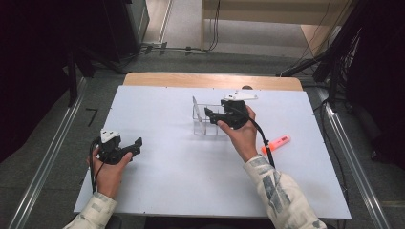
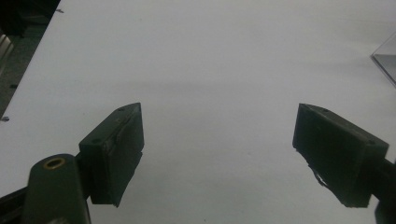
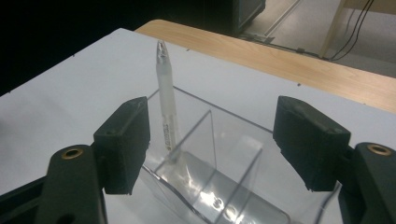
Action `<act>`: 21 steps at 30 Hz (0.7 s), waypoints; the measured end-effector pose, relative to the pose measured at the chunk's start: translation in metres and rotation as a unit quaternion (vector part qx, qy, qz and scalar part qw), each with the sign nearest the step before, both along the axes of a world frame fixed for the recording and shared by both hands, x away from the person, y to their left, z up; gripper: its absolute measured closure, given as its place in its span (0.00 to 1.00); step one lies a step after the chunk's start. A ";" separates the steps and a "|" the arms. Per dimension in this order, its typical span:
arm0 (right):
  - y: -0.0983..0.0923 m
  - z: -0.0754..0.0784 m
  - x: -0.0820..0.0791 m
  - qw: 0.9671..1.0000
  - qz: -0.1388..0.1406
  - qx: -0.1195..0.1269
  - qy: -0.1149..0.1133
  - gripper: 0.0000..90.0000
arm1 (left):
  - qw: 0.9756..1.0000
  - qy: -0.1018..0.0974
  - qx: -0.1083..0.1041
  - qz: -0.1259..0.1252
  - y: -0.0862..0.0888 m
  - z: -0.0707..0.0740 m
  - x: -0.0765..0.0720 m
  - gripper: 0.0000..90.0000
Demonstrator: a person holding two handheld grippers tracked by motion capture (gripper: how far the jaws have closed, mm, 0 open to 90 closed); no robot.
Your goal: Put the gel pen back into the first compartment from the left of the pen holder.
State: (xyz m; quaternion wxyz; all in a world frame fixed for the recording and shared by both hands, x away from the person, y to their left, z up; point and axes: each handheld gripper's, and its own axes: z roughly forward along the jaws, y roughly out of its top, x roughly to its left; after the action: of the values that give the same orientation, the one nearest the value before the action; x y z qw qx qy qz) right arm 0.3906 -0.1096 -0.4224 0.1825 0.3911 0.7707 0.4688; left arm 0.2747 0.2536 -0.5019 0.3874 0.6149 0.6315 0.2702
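Note:
A clear plastic organizer (image 1: 206, 125) with several compartments stands near the middle of the white table (image 1: 157, 181). A white pen (image 3: 166, 98) stands upright in one of its end compartments, seen in the high view as the pen (image 1: 195, 107) at the organizer's left end. My right gripper (image 1: 213, 116) hovers over the organizer, open, its jaws wide apart with nothing between them (image 3: 212, 140); the pen stands just beyond its left jaw. My left gripper (image 1: 136, 145) rests at the table's left, open and empty (image 2: 217, 149), over bare tabletop.
An orange highlighter (image 1: 276, 143) lies on the table to the right of the right forearm. A wooden strip (image 1: 210, 80) runs along the table's far edge. The organizer's corner (image 2: 386, 60) appears at the right edge of the left gripper view.

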 end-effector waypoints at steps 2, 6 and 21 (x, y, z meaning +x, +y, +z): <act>-0.007 -0.001 -0.003 1.000 -0.002 0.002 0.004 0.28 | 1.000 0.001 0.001 -0.002 0.000 0.000 0.000 0.19; -0.021 -0.002 -0.010 1.000 -0.010 0.001 -0.001 0.26 | 1.000 0.002 0.001 -0.002 -0.001 0.000 0.000 0.19; -0.084 -0.014 -0.039 0.998 -0.058 -0.013 0.002 0.23 | 1.000 0.000 0.012 -0.013 -0.009 -0.001 0.001 0.18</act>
State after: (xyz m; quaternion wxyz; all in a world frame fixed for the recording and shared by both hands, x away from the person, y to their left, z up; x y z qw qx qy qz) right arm 0.3517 -0.1941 -0.4366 0.2124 0.4339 0.7532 0.4464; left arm 0.2755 0.2447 -0.5028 0.3834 0.6276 0.6202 0.2728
